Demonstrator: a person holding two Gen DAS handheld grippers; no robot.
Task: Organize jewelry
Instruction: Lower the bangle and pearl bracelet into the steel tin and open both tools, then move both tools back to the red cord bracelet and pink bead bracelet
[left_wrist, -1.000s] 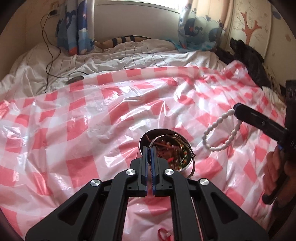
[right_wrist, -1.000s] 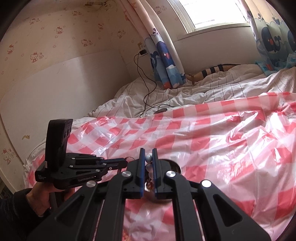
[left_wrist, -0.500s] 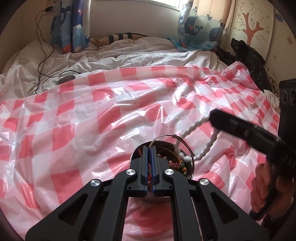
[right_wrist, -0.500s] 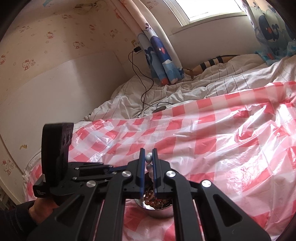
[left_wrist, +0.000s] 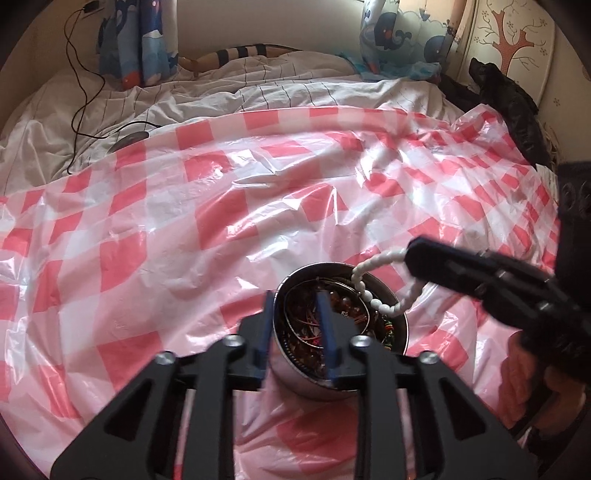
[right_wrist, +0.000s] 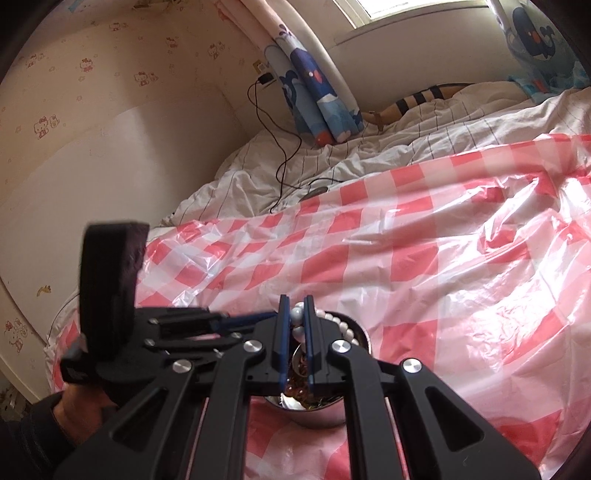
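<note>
A steel bowl (left_wrist: 402, 334) full of tangled bracelets and beads sits on the checked sheet, also low in the right wrist view (right_wrist: 321, 415). My left gripper (left_wrist: 296, 300) hovers at its left rim with its jaws opening; one finger is outside the rim, the other over the contents, and neither pad presses on anything. My right gripper (right_wrist: 296, 314) is shut on a white bead bracelet (right_wrist: 343, 326). From the right (left_wrist: 410, 255) it reaches over the bowl. The bracelet's loop (left_wrist: 369, 293) hangs down into the bowl.
A pink-and-white checked plastic sheet (left_wrist: 221, 229) covers the bed. Behind it lie a white striped duvet (left_wrist: 280, 88), a black cable (left_wrist: 79, 103) and whale-print curtains (left_wrist: 140, 40). Dark clothing (left_wrist: 517, 107) is heaped at the far right.
The left jaws have gone from shut to open at the bowl's rim. The right gripper has brought the white bracelet left and down, so its loop now hangs into the bowl.
</note>
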